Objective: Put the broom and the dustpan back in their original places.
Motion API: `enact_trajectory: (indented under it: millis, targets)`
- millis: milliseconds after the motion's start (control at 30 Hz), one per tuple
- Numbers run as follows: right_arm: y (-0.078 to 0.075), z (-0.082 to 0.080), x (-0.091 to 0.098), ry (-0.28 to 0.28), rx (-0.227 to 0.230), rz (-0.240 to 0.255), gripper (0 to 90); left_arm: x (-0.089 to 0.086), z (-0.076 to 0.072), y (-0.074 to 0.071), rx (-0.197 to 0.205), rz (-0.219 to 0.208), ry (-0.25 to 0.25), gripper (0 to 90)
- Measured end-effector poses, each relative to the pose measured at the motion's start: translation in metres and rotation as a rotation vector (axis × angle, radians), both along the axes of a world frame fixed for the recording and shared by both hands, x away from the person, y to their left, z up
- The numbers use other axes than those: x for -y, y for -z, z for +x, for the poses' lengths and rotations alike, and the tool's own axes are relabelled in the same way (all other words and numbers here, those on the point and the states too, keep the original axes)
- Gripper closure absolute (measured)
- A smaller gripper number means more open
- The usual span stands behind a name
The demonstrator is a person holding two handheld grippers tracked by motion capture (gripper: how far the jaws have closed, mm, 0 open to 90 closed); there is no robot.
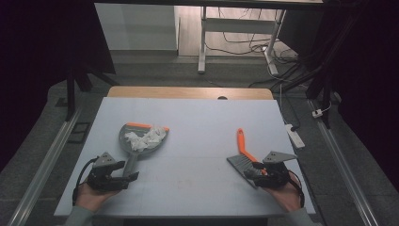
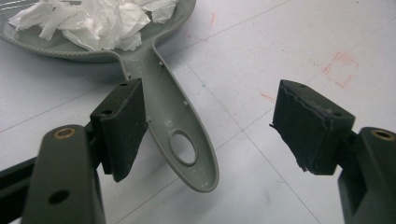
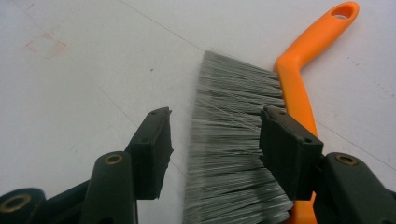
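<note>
The crumpled paper (image 1: 147, 138) already lies in the grey dustpan (image 1: 136, 141) on the bench (image 1: 197, 179), so I judge the sweeping done, and my left gripper (image 1: 123, 170) and right gripper (image 1: 254, 169) both stand wide, holding nothing, beside the dustpan handle (image 2: 182, 135) and over the brush (image 3: 243, 154).

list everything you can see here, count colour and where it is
dustpan: 1, grey with orange front edge, left half of the table, handle toward the person
crumpled paper: 1 heap, white, in the dustpan
brush: 1, orange handle with grey bristles, right half of the table
table: 1, pale grey top with faint red marks, wooden strip at the far edge
desk frame: 1, white, on the floor beyond the table, cables beside it
left gripper: 1, black, open around the dustpan handle
right gripper: 1, black, open over the bristles
</note>
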State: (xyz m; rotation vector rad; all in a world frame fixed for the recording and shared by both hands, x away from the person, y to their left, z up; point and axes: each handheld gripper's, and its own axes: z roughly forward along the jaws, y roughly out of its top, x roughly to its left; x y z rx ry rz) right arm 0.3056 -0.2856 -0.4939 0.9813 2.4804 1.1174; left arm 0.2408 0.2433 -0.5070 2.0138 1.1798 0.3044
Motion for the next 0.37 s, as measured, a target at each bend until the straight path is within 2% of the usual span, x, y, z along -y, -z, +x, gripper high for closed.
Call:
enact_trajectory:
  millis: [367]
  targets:
    - [-0.0009, -0.0005, -0.0011, -0.012, 0.015, 0.005, 43.5, 0.0004, 0.0008, 0.001, -0.006, -0.001, -0.003, 26.6]
